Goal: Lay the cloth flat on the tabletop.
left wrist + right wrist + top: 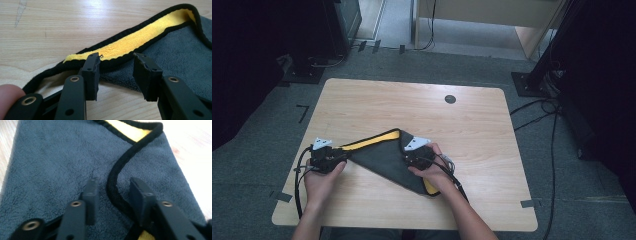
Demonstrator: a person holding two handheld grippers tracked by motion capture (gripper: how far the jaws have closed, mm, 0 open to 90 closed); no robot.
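A grey cloth (pixel 384 160) with a black hem and a yellow underside lies folded into a rough triangle on the wooden table (pixel 412 105). My left gripper (pixel 343 156) is at the cloth's left corner. In the left gripper view its jaws (pixel 116 67) stand open, with the yellow strip (pixel 140 40) and black hem just past the tips. My right gripper (pixel 408 159) rests over the cloth's right part. In the right gripper view its jaws (pixel 112 187) are open above the grey cloth (pixel 50 170), and the black hem (pixel 117 177) runs up between them without being pinched.
A dark round cable hole (pixel 450 99) sits in the table's far right part. Cables (pixel 552 130) trail over the floor to the right of the table, and dark stands are at both far corners. Bare wood surrounds the cloth.
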